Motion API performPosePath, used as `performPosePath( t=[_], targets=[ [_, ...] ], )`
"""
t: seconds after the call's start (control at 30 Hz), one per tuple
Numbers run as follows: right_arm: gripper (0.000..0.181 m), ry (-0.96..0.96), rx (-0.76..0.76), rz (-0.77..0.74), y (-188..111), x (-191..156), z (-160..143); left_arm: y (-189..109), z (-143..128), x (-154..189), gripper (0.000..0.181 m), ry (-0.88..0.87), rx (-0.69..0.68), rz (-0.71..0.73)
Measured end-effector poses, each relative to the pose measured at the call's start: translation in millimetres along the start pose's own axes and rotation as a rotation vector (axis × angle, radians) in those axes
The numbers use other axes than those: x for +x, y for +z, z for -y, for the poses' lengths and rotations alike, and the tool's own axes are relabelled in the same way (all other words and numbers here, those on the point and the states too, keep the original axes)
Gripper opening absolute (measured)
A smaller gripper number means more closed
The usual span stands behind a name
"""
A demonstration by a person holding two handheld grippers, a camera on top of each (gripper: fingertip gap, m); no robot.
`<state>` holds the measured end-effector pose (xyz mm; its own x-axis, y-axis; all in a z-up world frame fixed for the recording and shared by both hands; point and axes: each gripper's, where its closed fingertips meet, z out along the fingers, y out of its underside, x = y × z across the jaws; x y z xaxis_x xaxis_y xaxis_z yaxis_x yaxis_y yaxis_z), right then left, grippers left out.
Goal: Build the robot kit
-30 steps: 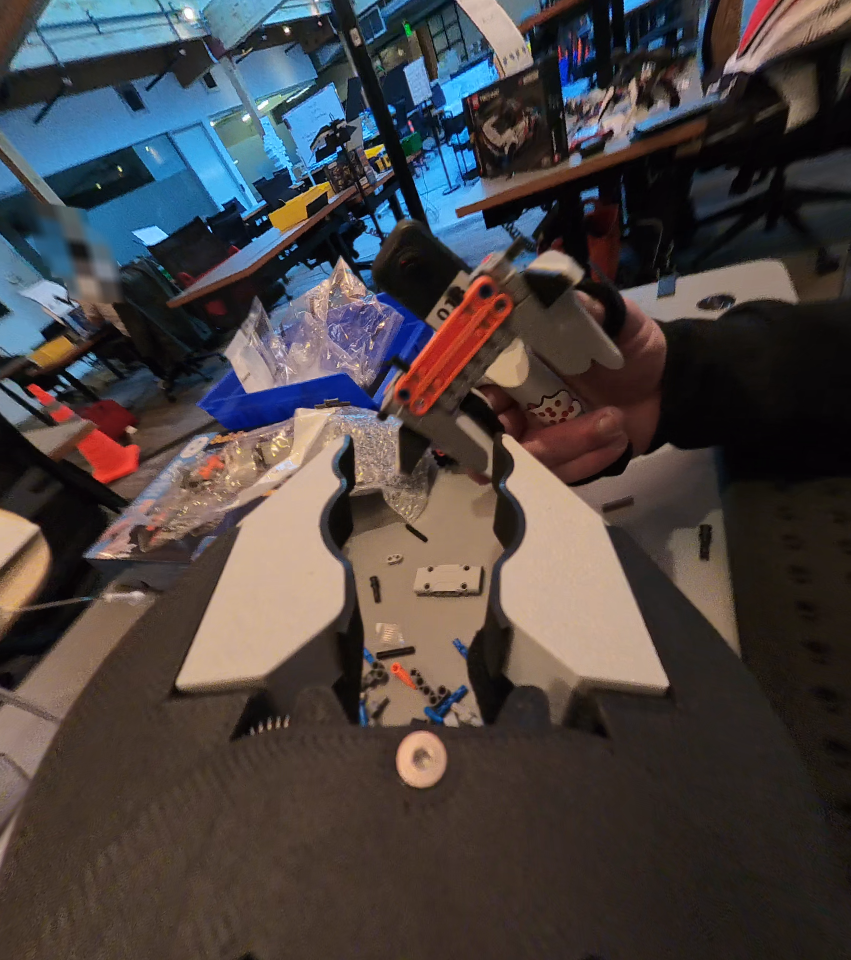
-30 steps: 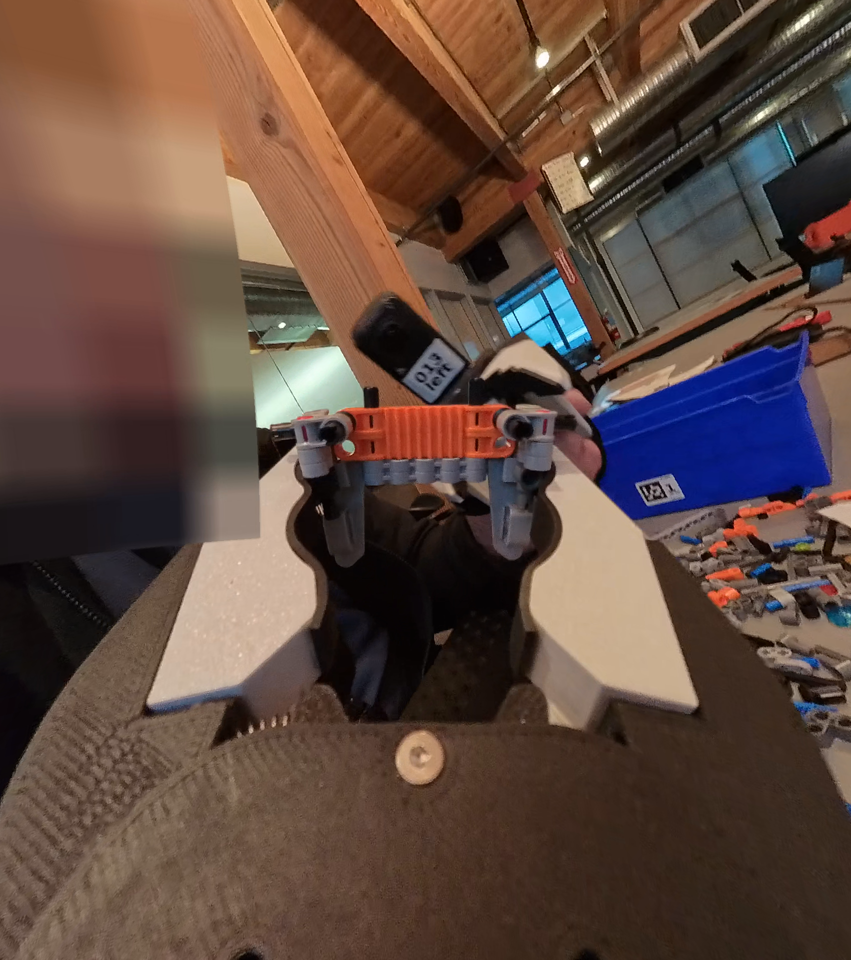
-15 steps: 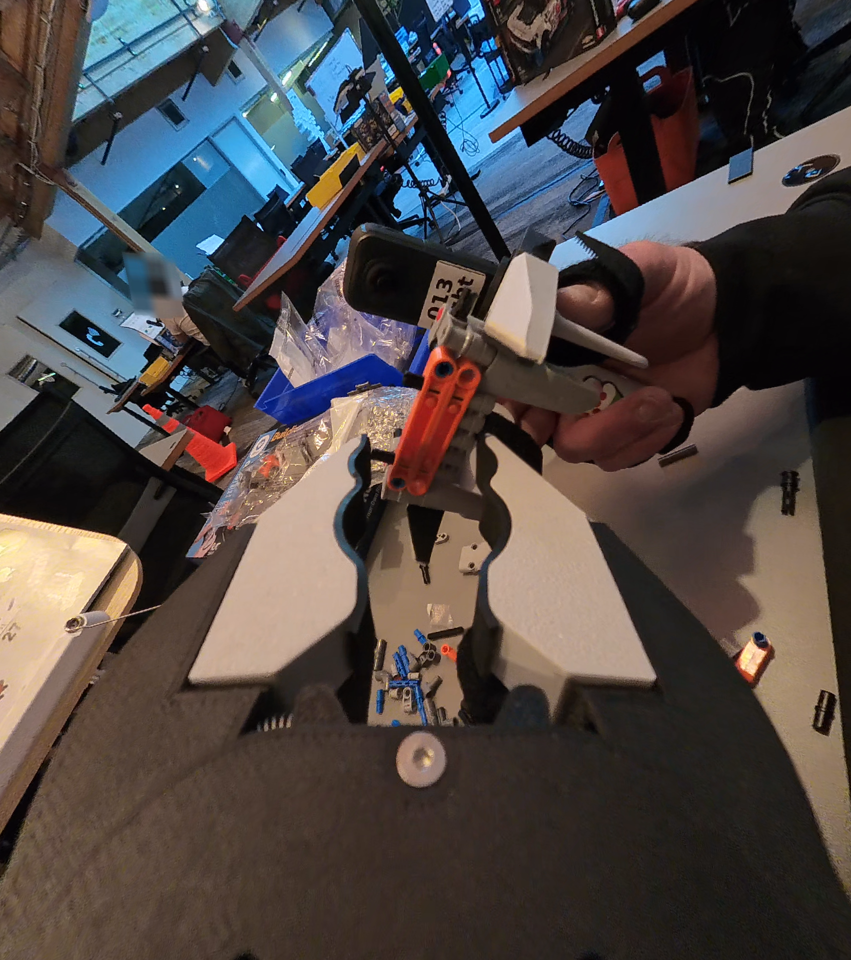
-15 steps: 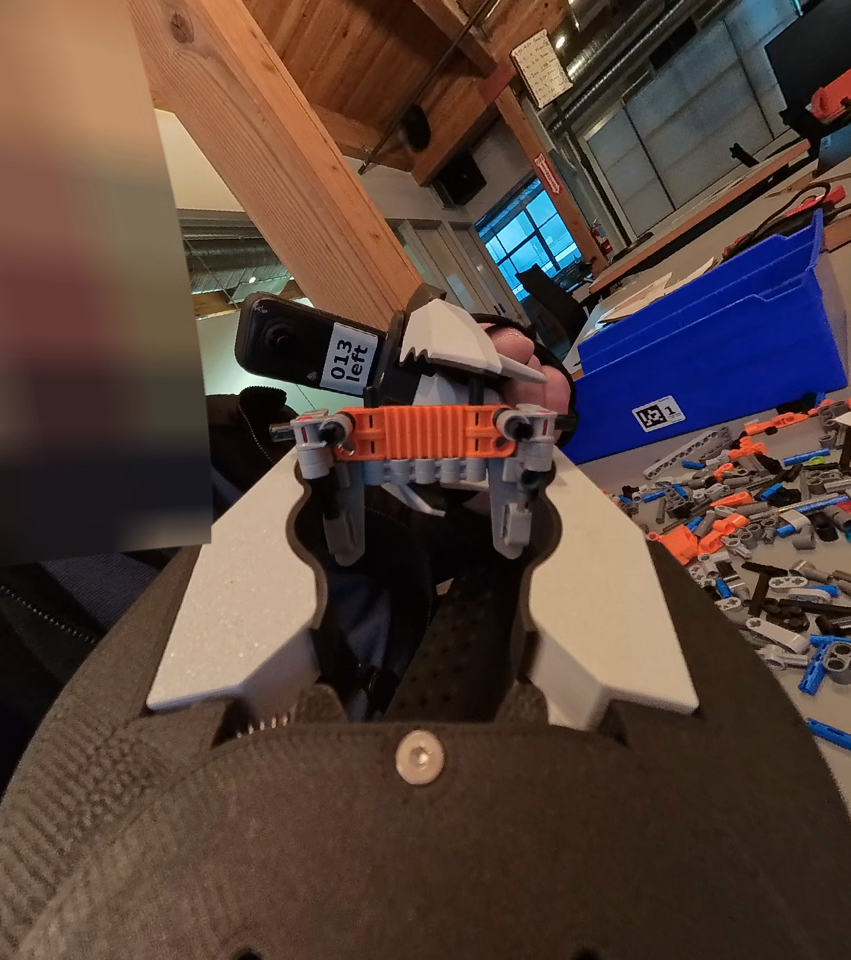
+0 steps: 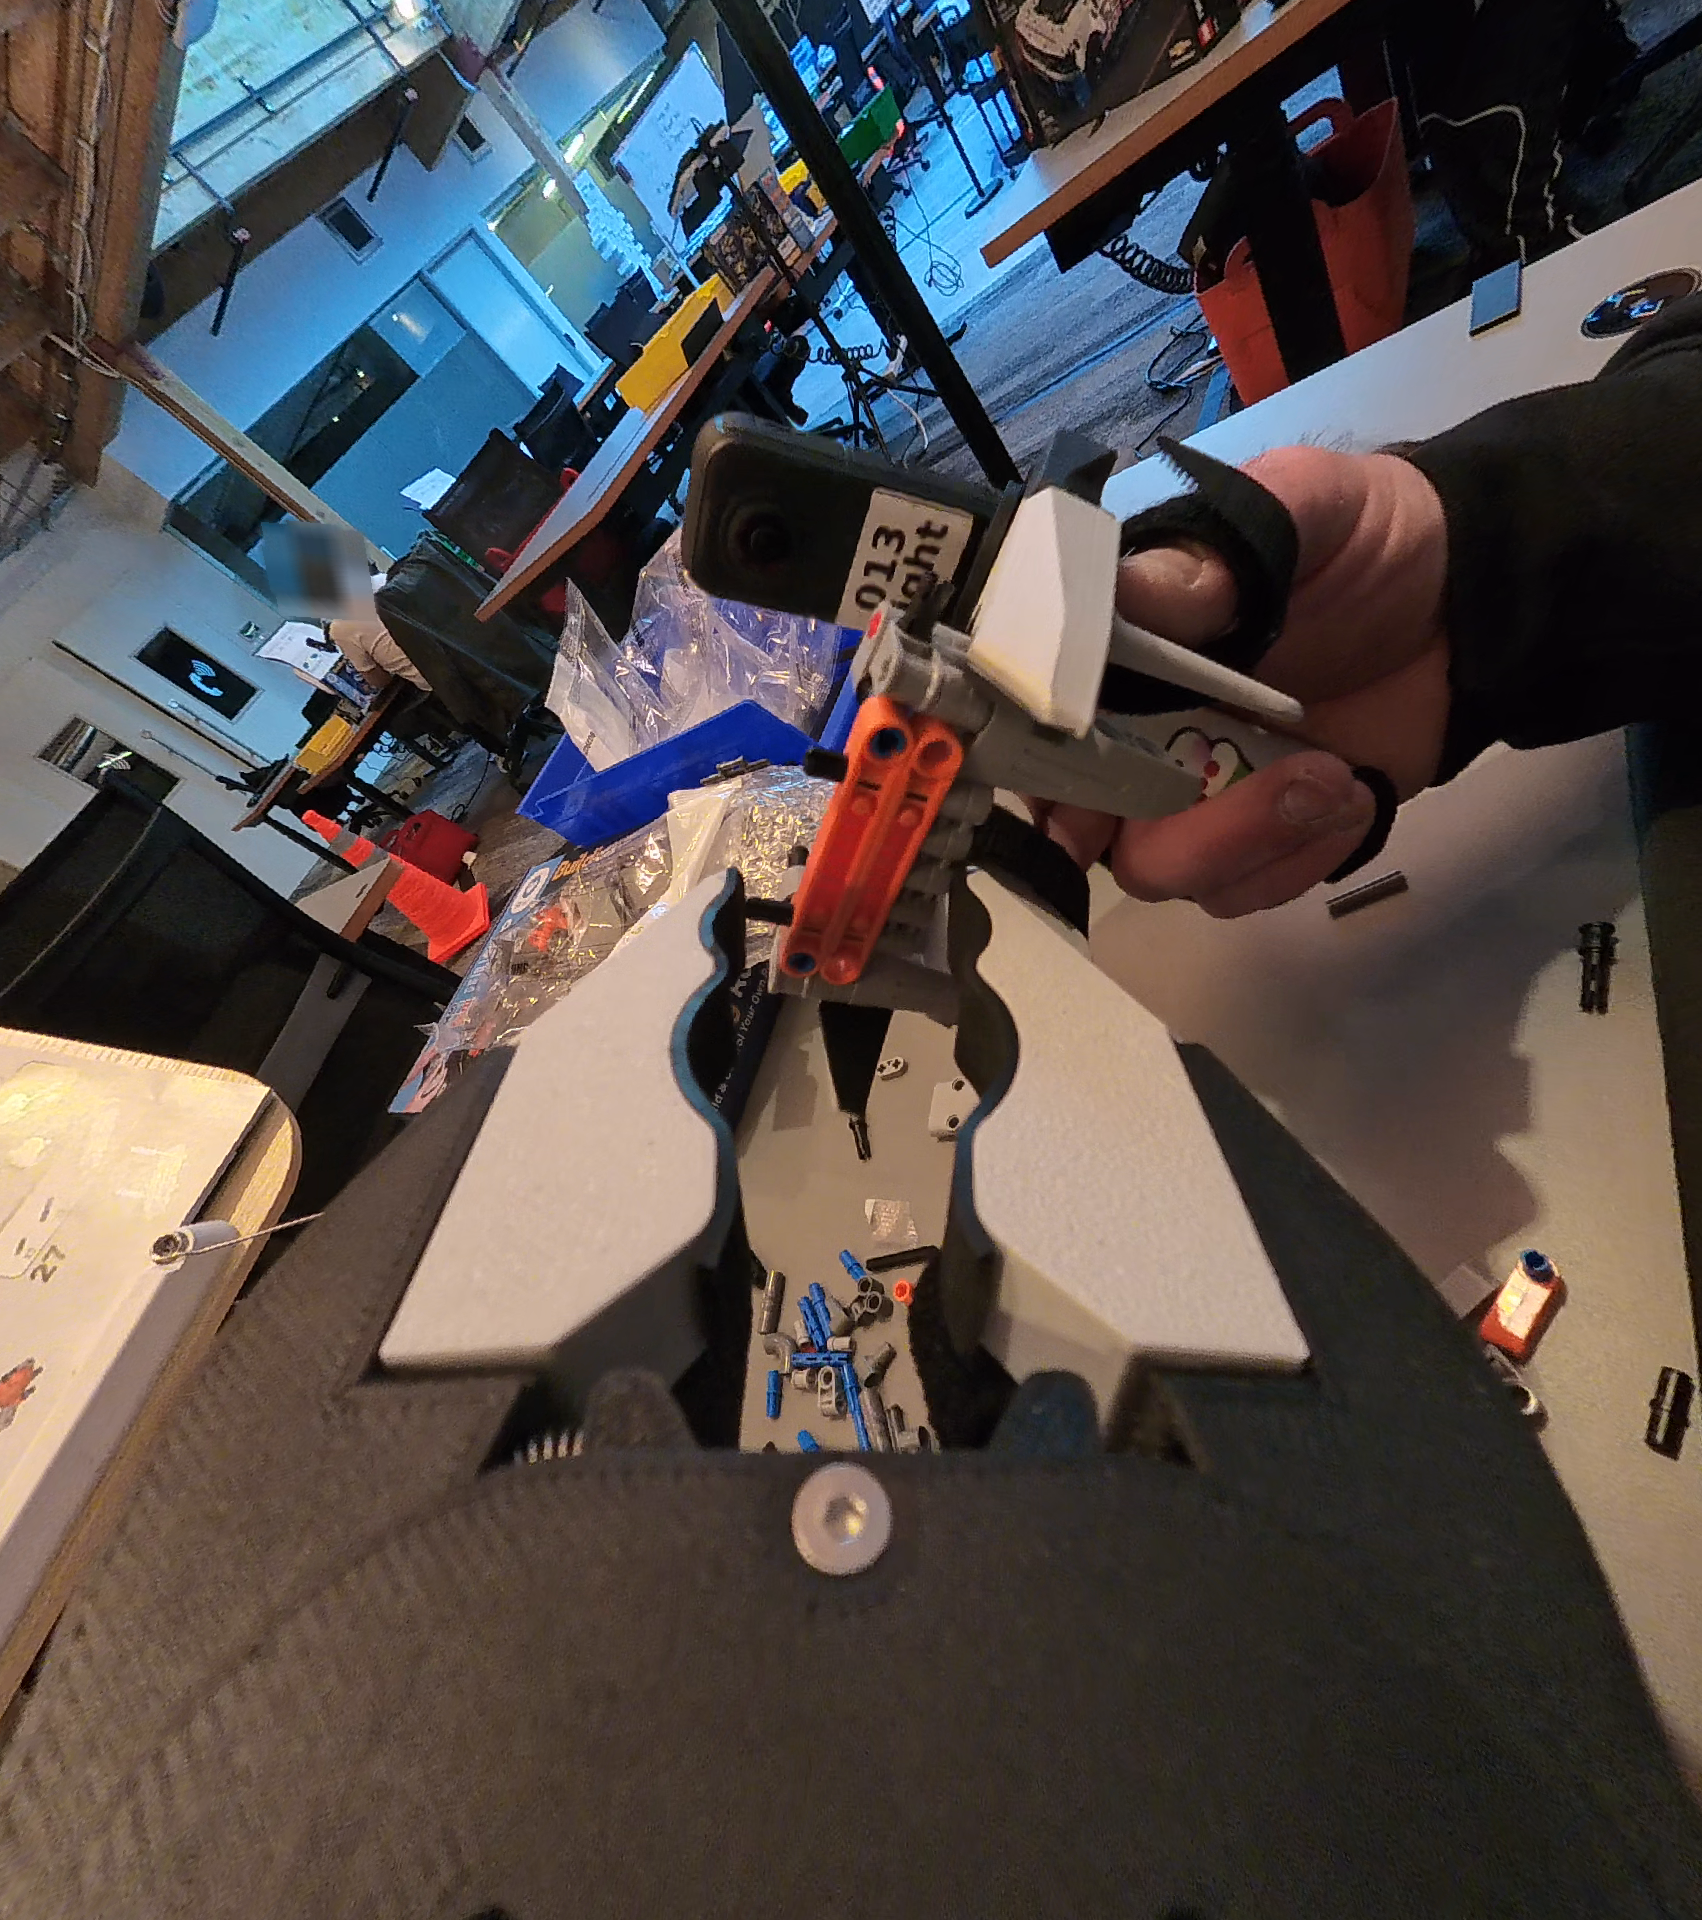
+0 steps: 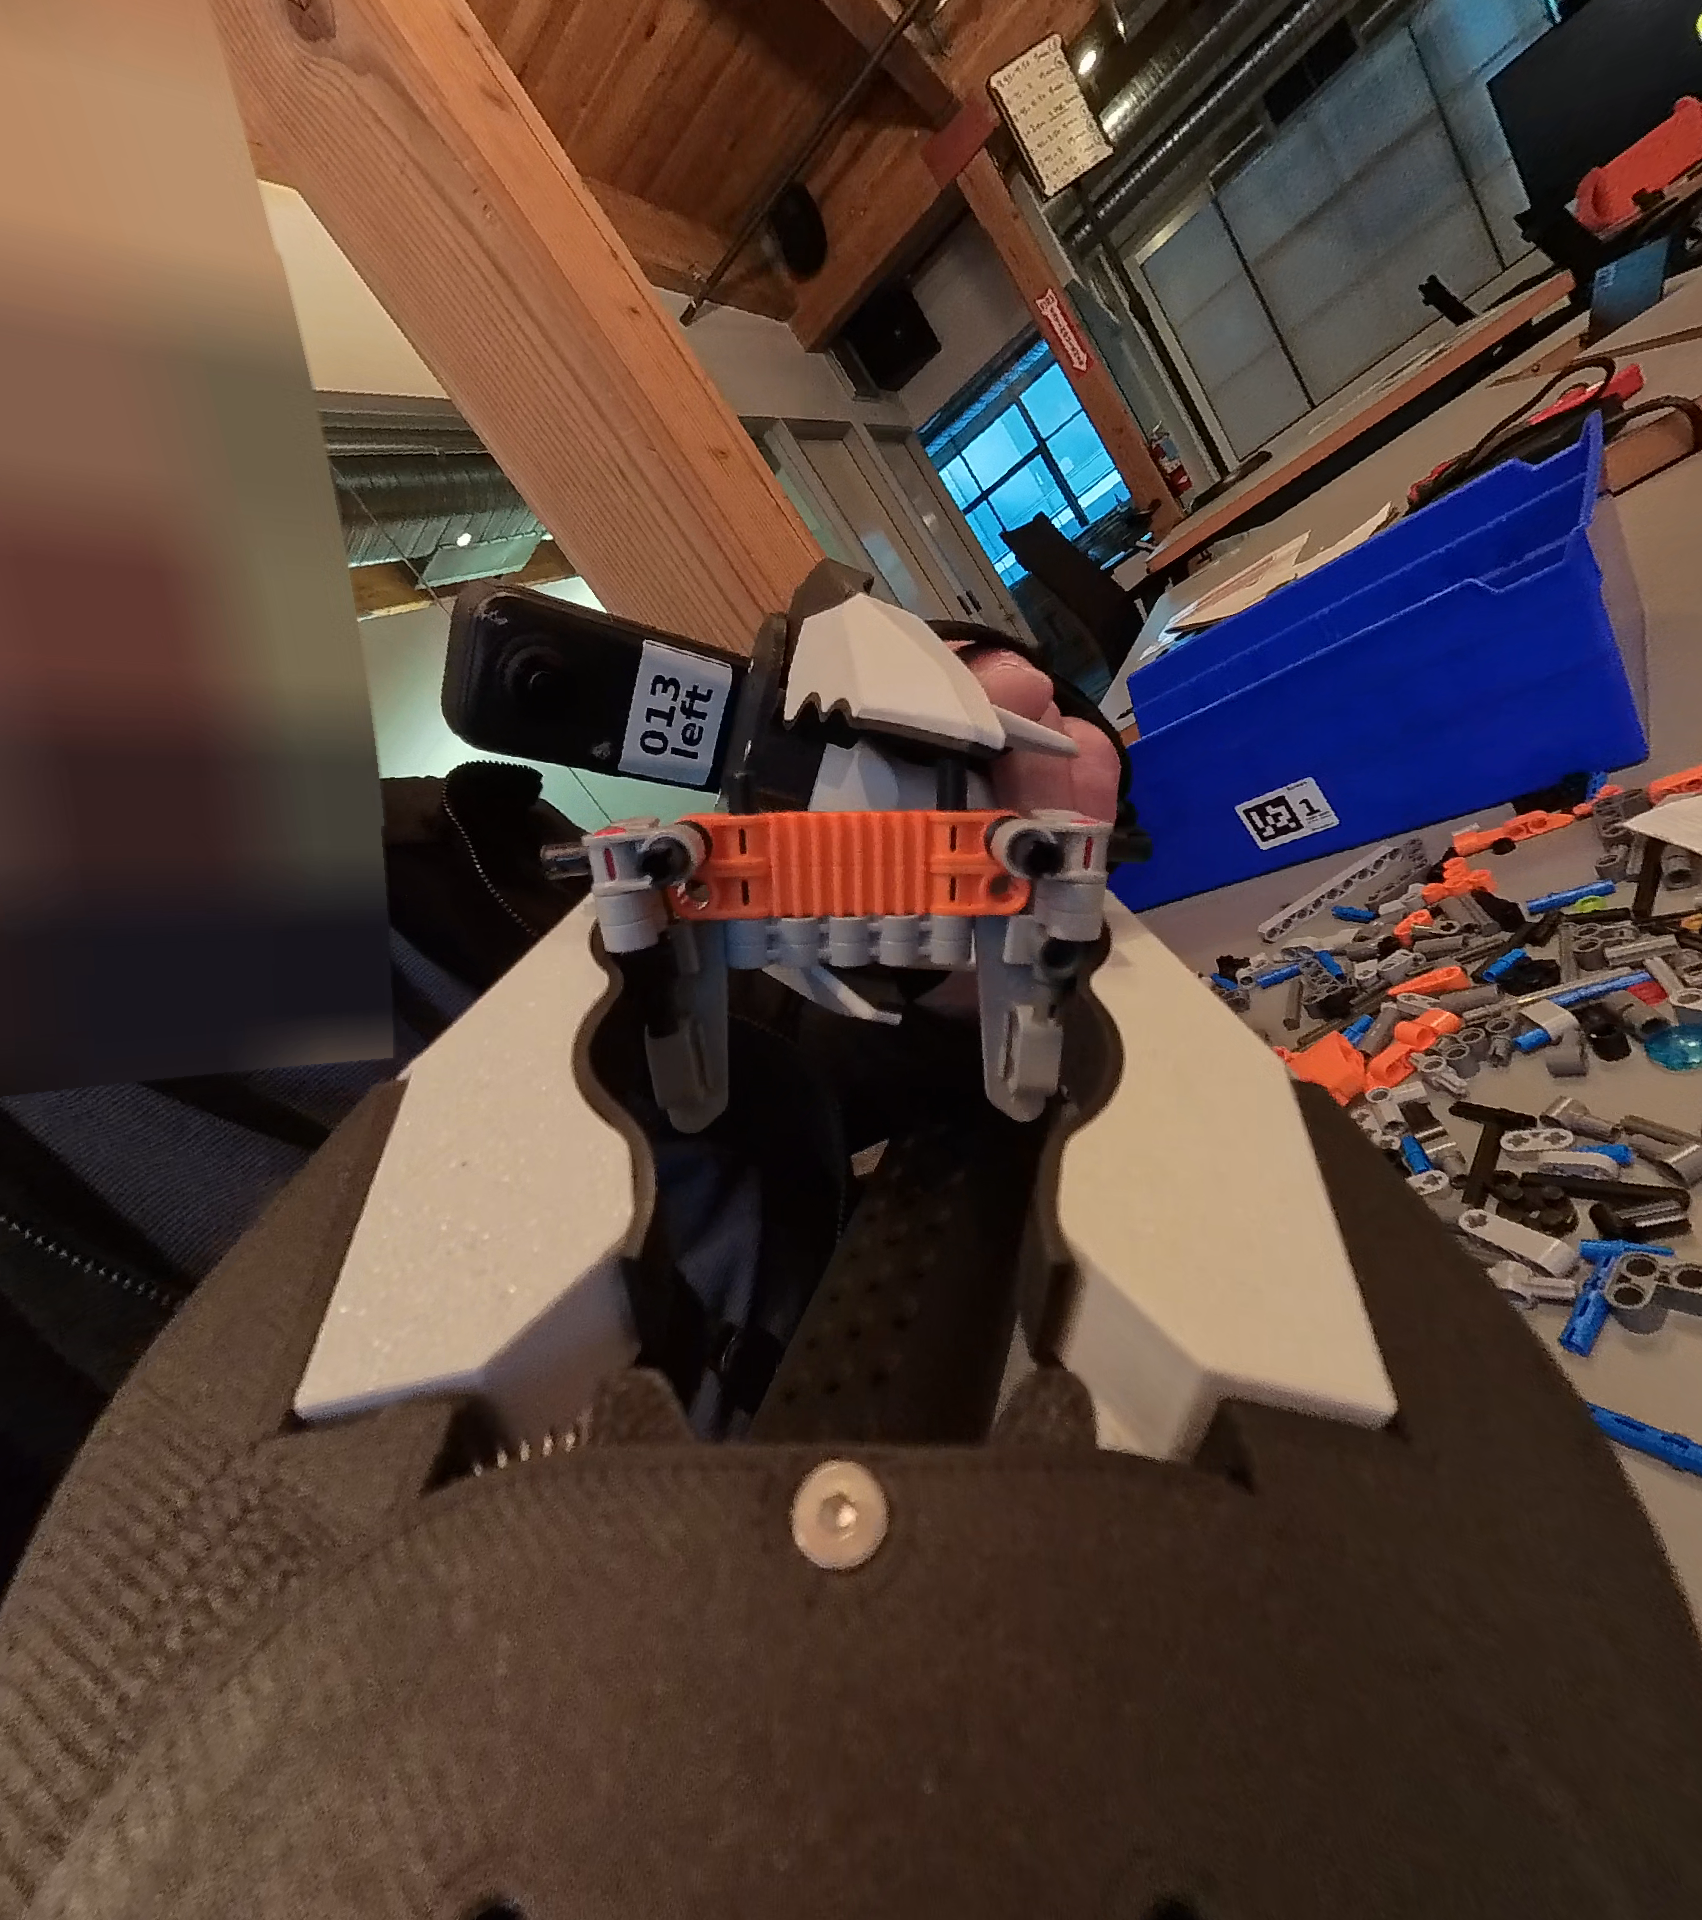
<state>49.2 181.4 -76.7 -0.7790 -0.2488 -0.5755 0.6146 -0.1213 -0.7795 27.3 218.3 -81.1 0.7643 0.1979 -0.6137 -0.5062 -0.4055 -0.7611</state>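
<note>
An orange-and-grey brick assembly [image 6: 847, 862] is held up in the air between both grippers. My right gripper [image 6: 852, 925] is shut on it, with its two grey legs against the fingers' inner sides. In the left wrist view the assembly [image 5: 868, 831] stands end-on, and my left gripper [image 5: 847, 914] is closed around its lower end. The right gripper [image 5: 930, 707], held by a hand [image 5: 1346, 644], grips it from above right. In the right wrist view the left gripper's white fingers [image 6: 878, 686] sit above and below the assembly.
A blue bin [image 6: 1398, 707] and a spread of loose bricks [image 6: 1553, 1039] lie on the grey table at right. Below the left gripper are small pieces [image 5: 826, 1340], an instruction booklet [image 5: 16, 1299] at left, plastic bags [image 5: 681, 644] behind, and a small orange part [image 5: 1522, 1299]. Only a small space, under 4 cm, lies between the two pairs of fingers.
The left gripper's fingers have narrowed around the assembly's end. Both grippers have tilted, so the table and the bin have shifted in view. The right gripper has kept its grip.
</note>
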Motion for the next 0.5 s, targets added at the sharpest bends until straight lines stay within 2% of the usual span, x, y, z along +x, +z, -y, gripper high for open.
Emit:
performPosePath(
  t=[0.13,0.3,0.5],
  targets=[
    [0.081,-0.030,-0.005,-0.033,-2.1,0.8,0.8,-0.4,-3.7,-2.4,0.041,-0.023,0.000,-0.002],
    [0.080,-0.107,-0.031,-0.160,-12.0,8.1,1.5,-5.8,-6.9,-8.8,0.044,-0.067,0.016,-0.015],
    [0.081,-0.214,-0.231,-0.475,-31.8,41.5,-26.6,-5.6,-24.1,-9.3,0.048,-0.090,-0.034,-0.033]
  ],
)
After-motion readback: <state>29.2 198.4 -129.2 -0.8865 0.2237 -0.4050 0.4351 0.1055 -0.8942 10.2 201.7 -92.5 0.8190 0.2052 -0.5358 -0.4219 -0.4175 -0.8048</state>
